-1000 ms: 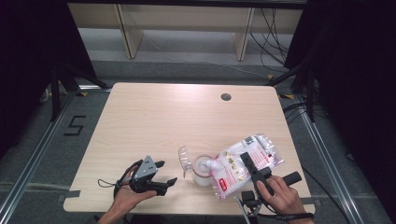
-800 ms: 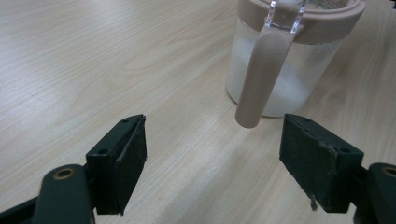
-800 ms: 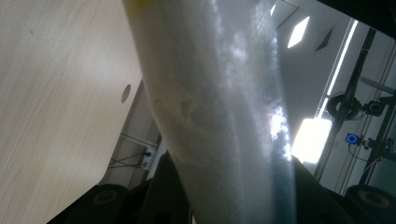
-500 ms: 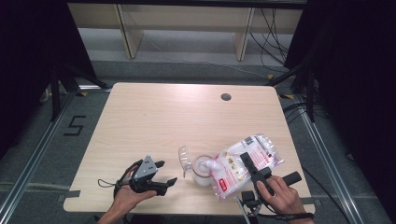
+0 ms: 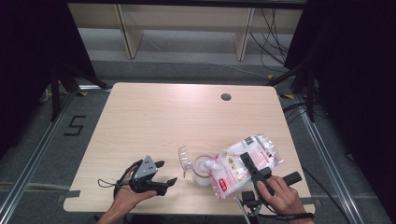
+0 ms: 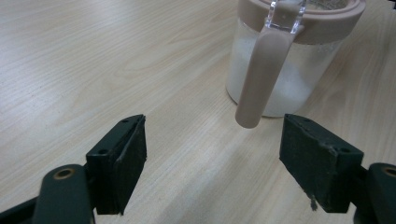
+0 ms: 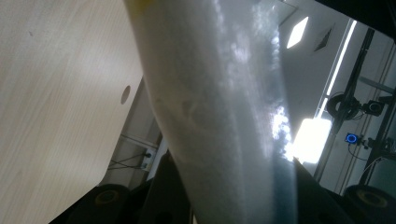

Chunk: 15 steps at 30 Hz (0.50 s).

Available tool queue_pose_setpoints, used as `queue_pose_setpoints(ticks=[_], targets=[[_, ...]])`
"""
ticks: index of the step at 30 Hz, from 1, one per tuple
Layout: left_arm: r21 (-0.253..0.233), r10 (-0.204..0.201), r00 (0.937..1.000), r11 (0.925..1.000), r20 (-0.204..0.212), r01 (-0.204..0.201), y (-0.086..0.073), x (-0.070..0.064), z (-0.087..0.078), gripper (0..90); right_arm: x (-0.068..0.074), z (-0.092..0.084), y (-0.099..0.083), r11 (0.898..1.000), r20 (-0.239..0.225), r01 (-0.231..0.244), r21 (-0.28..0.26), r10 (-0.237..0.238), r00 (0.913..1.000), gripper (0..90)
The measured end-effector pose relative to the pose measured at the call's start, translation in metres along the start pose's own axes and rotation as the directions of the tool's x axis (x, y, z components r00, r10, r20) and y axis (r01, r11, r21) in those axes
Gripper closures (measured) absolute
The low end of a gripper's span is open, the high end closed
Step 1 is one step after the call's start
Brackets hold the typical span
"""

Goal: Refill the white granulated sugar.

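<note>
Nothing has shifted since the earlier frame: your right claw [image 5: 249,164] stays clamped on the bag [image 5: 246,164] tilted over the jar [image 5: 201,171], left claw [image 5: 164,173] apart beside the jar on the bench [image 5: 163,121]; keep the bag's mouth over the jar's rim.

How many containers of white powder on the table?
2: a lidded jar near the front edge, and a plastic bag tilted over it, clamped in the right gripper.

A clear bag [image 5: 245,163] of white powder tilts over an open, pink-rimmed jar [image 5: 201,170].
</note>
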<state>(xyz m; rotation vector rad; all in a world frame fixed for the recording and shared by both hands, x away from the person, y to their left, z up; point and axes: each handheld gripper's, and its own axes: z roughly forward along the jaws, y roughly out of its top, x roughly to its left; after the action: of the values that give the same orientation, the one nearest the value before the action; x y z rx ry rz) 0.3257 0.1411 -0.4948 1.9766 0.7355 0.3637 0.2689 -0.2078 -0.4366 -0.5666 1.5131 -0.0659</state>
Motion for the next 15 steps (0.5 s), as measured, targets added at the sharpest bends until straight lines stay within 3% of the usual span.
queue_pose_setpoints(ticks=[6,7,9,12,13,14,15], targets=[[0.0,-0.003,1.0,1.0,0.001,0.003,0.0,0.0,0.0,22.9,0.001,0.001,-0.001,1.0,0.008,-0.01,-0.014,0.01,0.9999,79.7],[0.005,-0.002,1.0,1.0,0.0,0.002,0.0,0.0,0.0,22.9,0.002,0.002,-0.002,0.999,0.018,-0.033,-0.026,0.033,0.9993,80.0],[0.006,-0.002,1.0,1.0,0.0,0.002,0.0,0.0,0.0,22.9,0.003,0.002,-0.004,0.999,-0.008,-0.042,-0.033,0.042,0.9991,80.7],[-0.004,-0.013,0.9999,0.9999,0.002,0.013,0.0,-0.001,0.001,22.9,0.007,0.004,-0.01,0.987,-0.039,-0.152,-0.053,0.15,0.988,81.8],[0.022,0.007,1.0,0.9997,-0.007,-0.007,0.0,0.001,0.0,22.9,0.008,0.005,-0.012,0.986,-0.041,-0.158,-0.061,0.155,0.987,82.0],[0.007,0.003,1.0,1.0,-0.002,-0.003,0.0,0.001,0.0,22.9,0.01,0.006,-0.014,0.98,-0.051,-0.185,-0.066,0.182,0.982,82.0],[0.012,0.003,1.0,0.9999,-0.002,-0.003,0.0,0.001,0.0,22.9,0.016,0.007,-0.018,0.966,-0.063,-0.248,-0.074,0.243,0.9679,82.2]])
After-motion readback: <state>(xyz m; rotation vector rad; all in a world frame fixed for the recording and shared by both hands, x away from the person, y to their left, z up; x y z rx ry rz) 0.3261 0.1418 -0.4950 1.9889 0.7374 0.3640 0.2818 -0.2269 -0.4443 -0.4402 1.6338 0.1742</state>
